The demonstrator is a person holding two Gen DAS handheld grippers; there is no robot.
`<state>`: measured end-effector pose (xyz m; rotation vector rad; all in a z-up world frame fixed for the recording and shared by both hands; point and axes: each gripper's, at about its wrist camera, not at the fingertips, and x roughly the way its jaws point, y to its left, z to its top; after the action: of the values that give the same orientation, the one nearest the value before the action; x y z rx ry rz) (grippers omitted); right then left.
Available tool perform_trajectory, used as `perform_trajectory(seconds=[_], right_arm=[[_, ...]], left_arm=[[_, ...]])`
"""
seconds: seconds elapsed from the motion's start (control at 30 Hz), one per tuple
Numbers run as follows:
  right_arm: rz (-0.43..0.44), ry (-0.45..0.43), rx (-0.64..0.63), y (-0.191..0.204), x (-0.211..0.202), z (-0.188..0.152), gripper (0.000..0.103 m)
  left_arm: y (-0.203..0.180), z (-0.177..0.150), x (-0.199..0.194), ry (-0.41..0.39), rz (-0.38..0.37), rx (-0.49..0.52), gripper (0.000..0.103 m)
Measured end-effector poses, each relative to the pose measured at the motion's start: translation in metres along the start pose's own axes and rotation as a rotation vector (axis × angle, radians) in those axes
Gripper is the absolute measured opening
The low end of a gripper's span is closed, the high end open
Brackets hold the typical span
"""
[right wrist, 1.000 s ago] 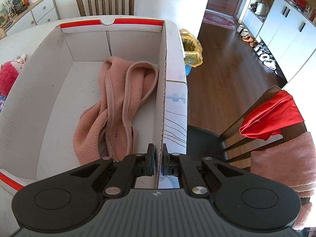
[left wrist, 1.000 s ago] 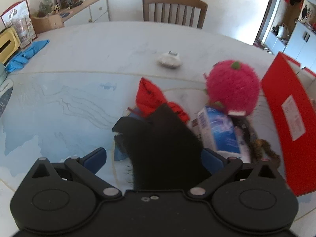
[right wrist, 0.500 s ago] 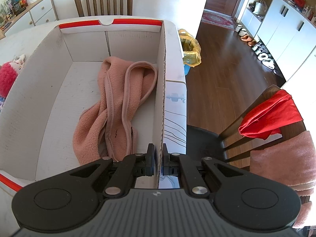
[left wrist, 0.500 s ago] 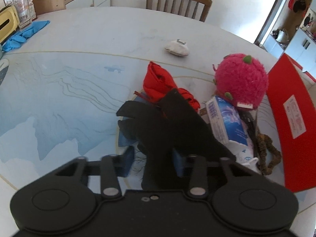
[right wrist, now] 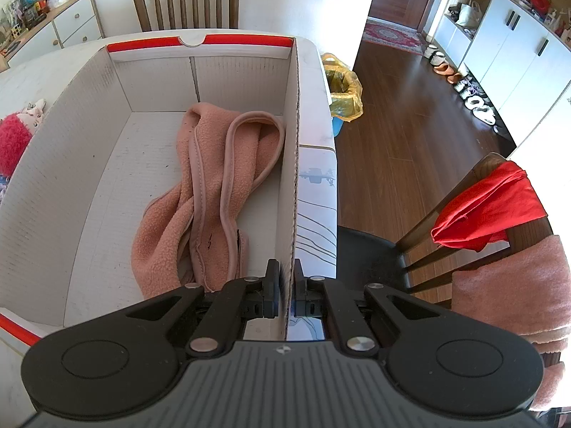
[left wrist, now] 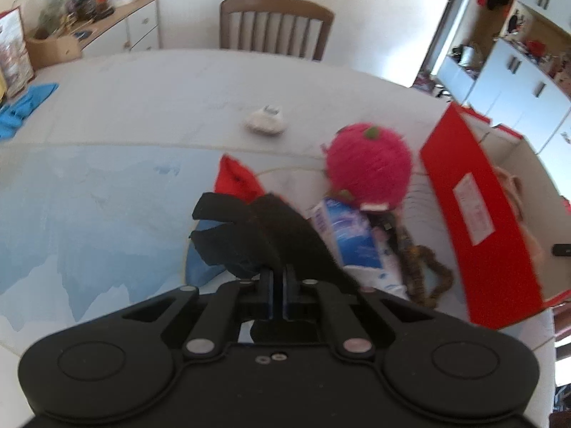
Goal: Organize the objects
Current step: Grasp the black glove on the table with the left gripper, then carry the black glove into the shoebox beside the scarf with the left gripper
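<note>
My left gripper [left wrist: 278, 274] is shut on a black glove [left wrist: 257, 232], which hangs lifted a little off the table. Behind the glove lie a red cloth [left wrist: 233, 178], a pink fuzzy strawberry toy [left wrist: 369, 164], a blue-and-white packet [left wrist: 353, 242] and a brown braided cord [left wrist: 424, 271]. The red-sided cardboard box [left wrist: 474, 221] stands to the right. In the right wrist view my right gripper [right wrist: 284, 285] is shut on the box's right wall [right wrist: 291, 178]. A pink fleece garment [right wrist: 214, 196] lies inside the box.
A small white object [left wrist: 266, 123] rests further back on the table. A blue cloth [left wrist: 25, 107] lies at the far left edge. A wooden chair [left wrist: 274, 26] stands behind the table. Beside the box a chair [right wrist: 481, 214] carries a red cloth and pink fabric.
The left jaws went from wide open around the black glove to shut on it, and the glove has come up off the table. The right gripper has kept still on the box wall.
</note>
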<state>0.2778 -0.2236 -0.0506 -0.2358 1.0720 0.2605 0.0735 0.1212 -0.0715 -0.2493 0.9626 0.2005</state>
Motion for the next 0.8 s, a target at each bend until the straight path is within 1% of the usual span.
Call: perform_trajectory(seconds=[0.3,0.5,0.8], right_arm=[[0.000,-0.002,0.001,0.000,0.000,0.000,0.005],[0.000,-0.001,-0.002,0.000,0.000,0.000,0.005],[-0.002,-0.002,-0.009,0.001,-0.001,0.001,0.005]], left_arm=[[-0.025,0.017,-0.037,-0.067,-0.114,0.043,0.002],[-0.056,0.028,-0.053,-0.101,-0.204,0.100,0.002],[-0.100,0.047,-0.071,-0.145,-0.311,0.196,0.002]])
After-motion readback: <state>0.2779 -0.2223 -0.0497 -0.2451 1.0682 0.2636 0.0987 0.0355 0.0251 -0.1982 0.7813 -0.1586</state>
